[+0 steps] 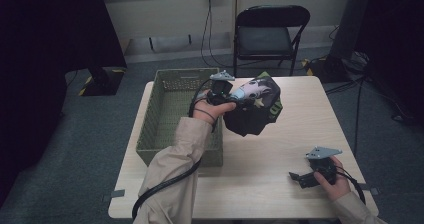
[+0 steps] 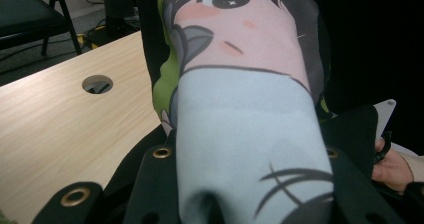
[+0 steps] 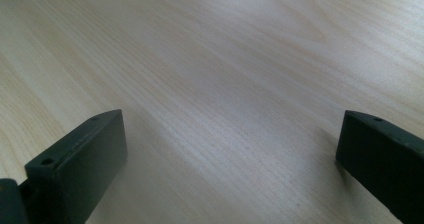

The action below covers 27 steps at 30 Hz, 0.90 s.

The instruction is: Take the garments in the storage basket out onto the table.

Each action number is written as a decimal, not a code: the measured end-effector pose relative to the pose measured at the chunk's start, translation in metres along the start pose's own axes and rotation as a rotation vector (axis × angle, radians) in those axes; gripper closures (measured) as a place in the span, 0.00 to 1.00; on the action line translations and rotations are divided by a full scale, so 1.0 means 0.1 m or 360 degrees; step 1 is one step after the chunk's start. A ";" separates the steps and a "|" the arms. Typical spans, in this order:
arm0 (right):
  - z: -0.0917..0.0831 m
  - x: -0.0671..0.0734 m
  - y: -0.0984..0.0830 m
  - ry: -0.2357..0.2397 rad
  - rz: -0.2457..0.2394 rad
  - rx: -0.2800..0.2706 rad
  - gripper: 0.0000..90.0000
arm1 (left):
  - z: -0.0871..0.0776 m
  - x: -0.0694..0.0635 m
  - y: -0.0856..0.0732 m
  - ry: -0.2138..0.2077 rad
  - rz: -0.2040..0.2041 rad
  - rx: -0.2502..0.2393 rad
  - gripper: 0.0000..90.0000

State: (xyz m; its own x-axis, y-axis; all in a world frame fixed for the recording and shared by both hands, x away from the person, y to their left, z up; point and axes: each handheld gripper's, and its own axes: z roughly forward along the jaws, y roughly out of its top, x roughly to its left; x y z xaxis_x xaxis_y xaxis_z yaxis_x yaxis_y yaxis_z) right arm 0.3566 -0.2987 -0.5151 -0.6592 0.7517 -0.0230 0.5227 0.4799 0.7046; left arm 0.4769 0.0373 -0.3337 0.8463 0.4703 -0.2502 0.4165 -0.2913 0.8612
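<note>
Near right, the right gripper (image 1: 298,176) sits low over the bare table (image 1: 280,154), jaws spread wide with nothing between them. Further in, the left gripper (image 1: 235,95) is clamped on a dark printed cloth (image 1: 255,109) with a cartoon face, held up off the table just right of the green basket (image 1: 165,114). A black folding chair (image 1: 270,31) stands beyond the far edge.
</note>
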 end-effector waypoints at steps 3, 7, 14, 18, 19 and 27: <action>0.00 0.00 0.00 0.0000 0.0000 0.0000 0.00 | 0.06 -0.03 -0.01 -0.0014 -0.0005 0.0000 0.72; 0.00 0.00 0.00 0.0000 0.0000 0.0000 0.00 | 0.14 -0.06 -0.02 -0.0021 0.0001 0.0006 0.71; 0.00 0.00 0.00 0.0000 0.0000 0.0000 0.00 | 0.27 -0.10 -0.05 -0.0032 -0.0014 0.0016 0.71; 0.00 0.00 0.00 0.0000 0.0000 0.0000 0.00 | 0.37 -0.12 -0.09 -0.0017 -0.0019 0.0020 0.72; 0.00 0.00 0.00 0.0000 0.0000 0.0000 0.00 | 0.39 -0.13 -0.10 -0.0011 -0.0023 0.0018 0.71; 0.00 0.00 0.00 0.0000 0.0001 0.0001 0.00 | 0.54 -0.19 -0.15 0.0015 -0.0023 0.0021 0.71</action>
State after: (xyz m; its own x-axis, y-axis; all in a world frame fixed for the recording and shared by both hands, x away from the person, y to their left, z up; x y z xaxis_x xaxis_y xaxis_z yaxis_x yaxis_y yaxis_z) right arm 0.3566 -0.2987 -0.5151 -0.6589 0.7519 -0.0226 0.5233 0.4798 0.7042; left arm 0.4728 -0.0126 -0.3657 0.8370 0.4823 -0.2584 0.4331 -0.2953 0.8516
